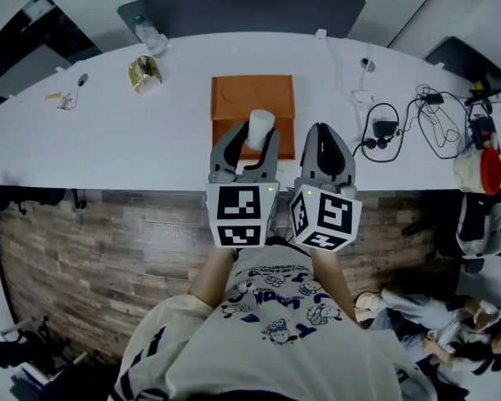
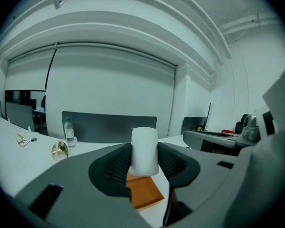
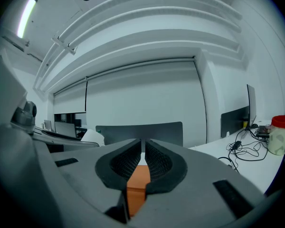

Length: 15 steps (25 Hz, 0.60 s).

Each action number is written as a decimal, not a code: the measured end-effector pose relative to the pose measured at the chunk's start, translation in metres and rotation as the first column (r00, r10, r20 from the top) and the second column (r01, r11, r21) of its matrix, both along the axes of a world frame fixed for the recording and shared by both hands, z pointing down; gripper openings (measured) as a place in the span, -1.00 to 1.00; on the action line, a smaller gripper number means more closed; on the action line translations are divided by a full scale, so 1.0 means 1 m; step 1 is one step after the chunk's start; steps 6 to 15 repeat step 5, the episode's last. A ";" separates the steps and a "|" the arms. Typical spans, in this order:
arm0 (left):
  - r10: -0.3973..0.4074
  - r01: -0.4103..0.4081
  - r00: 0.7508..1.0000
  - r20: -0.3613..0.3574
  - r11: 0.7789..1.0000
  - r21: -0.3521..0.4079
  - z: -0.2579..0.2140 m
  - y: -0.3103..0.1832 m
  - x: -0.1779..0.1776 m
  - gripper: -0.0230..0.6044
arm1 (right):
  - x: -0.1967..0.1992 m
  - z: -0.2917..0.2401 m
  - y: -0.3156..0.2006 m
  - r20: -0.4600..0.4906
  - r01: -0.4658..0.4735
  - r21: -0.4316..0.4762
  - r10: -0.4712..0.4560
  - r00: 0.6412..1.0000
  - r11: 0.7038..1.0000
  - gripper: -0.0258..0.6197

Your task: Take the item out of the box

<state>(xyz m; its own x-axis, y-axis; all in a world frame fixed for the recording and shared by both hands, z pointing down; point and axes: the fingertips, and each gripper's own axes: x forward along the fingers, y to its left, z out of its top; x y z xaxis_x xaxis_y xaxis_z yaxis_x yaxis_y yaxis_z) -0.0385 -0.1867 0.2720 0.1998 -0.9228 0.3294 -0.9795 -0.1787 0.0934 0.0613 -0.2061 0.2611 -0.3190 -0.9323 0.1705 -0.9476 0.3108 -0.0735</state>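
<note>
An orange box (image 1: pixel 252 98) lies on the white table (image 1: pixel 108 140) in front of me. My left gripper (image 1: pixel 252 143) is shut on a white roll (image 1: pixel 260 129), held upright above the box's near edge. In the left gripper view the white roll (image 2: pixel 144 151) stands between the two dark pads, with the orange box (image 2: pixel 145 193) below it. My right gripper (image 1: pixel 325 140) hovers just right of the box, its jaws shut with nothing between them. In the right gripper view the orange box (image 3: pixel 138 179) shows under the closed jaws of the right gripper (image 3: pixel 143 152).
A water bottle (image 1: pixel 149 33) and a shiny crumpled wrapper (image 1: pixel 144 73) sit at the back left. Black cables and a charger (image 1: pixel 384 128) lie to the right, and a red-lidded jar (image 1: pixel 478 170) stands at the far right. A dark chair back (image 1: pixel 242 7) is behind the table.
</note>
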 end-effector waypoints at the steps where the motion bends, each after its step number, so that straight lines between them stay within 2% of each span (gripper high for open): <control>1: -0.001 0.001 1.000 0.000 1.000 0.001 0.000 0.001 0.000 -0.35 | 0.000 0.000 0.001 -0.001 0.001 0.000 -0.001 1.000 1.000 -0.77; 15: -0.006 0.006 1.000 -0.001 1.000 0.005 0.000 0.003 0.000 -0.35 | 0.000 0.001 0.002 -0.002 0.003 -0.001 -0.003 1.000 1.000 -0.77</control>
